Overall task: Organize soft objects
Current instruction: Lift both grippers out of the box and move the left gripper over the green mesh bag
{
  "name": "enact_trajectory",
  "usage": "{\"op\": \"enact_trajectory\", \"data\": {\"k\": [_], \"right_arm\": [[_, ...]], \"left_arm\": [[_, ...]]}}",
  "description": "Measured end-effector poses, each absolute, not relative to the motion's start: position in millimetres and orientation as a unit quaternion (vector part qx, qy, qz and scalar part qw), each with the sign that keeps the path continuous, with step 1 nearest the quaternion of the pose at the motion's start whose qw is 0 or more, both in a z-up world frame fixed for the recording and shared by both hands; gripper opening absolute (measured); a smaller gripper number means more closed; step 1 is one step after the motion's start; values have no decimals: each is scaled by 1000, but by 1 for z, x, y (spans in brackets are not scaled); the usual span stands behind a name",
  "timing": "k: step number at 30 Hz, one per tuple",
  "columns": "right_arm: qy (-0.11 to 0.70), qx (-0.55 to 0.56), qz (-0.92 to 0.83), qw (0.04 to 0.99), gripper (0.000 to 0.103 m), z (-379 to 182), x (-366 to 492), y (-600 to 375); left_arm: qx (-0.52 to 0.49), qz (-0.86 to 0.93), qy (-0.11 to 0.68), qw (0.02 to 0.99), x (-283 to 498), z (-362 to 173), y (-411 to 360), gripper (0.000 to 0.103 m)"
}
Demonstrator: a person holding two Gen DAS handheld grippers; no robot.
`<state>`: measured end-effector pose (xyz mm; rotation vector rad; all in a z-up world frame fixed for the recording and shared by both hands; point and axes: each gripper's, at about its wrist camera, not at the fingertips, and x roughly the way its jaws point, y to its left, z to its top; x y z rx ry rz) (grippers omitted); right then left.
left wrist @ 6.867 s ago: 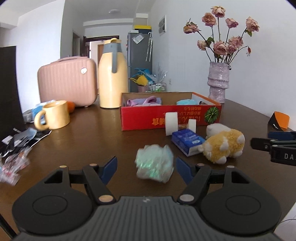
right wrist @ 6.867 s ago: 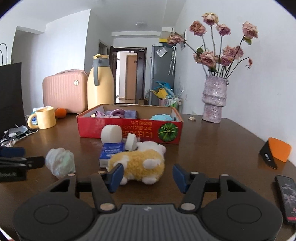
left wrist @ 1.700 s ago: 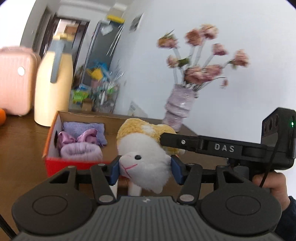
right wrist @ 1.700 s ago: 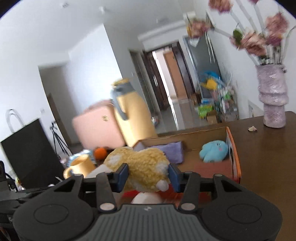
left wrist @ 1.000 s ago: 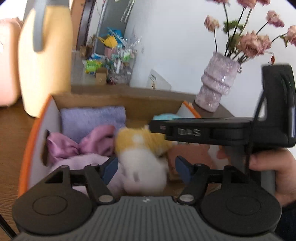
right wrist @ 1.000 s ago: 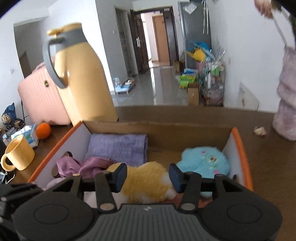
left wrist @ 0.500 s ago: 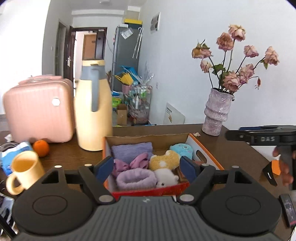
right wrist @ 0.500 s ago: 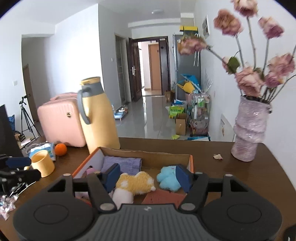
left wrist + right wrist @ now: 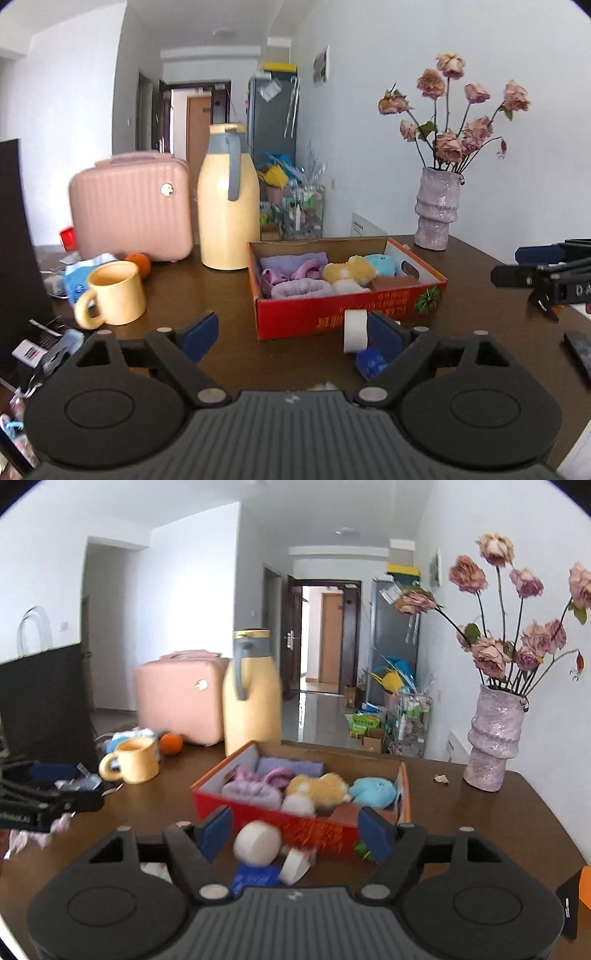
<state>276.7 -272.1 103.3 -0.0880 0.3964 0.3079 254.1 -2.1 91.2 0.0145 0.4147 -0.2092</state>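
The yellow and white plush sheep (image 9: 347,275) (image 9: 317,792) lies inside the red cardboard box (image 9: 347,314) (image 9: 306,827), between purple cloths (image 9: 295,275) (image 9: 258,781) and a blue plush (image 9: 382,264) (image 9: 373,788). My left gripper (image 9: 291,334) hangs back from the box, its jaws opening with nothing between them. My right gripper (image 9: 299,829) is also drawn back and opening, empty. In front of the box stand a white roll (image 9: 354,330) (image 9: 258,842), a blue packet (image 9: 371,363) (image 9: 255,878) and a smaller roll (image 9: 295,864).
A yellow mug (image 9: 114,293), an orange (image 9: 140,262), a pink case (image 9: 129,206) and a yellow thermos (image 9: 229,206) stand left of the box. A vase of dried roses (image 9: 437,210) (image 9: 491,734) stands at the right. Wrappers lie at the left table edge (image 9: 33,834).
Both grippers let go of the plush sheep in the box, opened wider, and pulled back and up away from the box. The sheep stays in the box.
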Motion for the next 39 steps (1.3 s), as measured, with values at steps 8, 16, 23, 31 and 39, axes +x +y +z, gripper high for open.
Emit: {"op": "enact_trajectory", "data": {"k": [8,16,23,31,39], "right_arm": [[193,-42,167,966,76,57,194,-251],[225,-24,168,959,78,24,164,-249],[235,-8,149,961,78,17,176,-256],[243,8,138,960,78,8,204,-263],[227,-16,100,969,78,0,233,-278]], "left_arm": [[16,-87,177,980,169,50,0,91],[14,-79,215,973,136,20,7,92],[14,-84,213,973,145,20,2,92],[-1,-76,240,968,172,9,1,92],[-14,-67,265,962,213,-6,-10,91]]}}
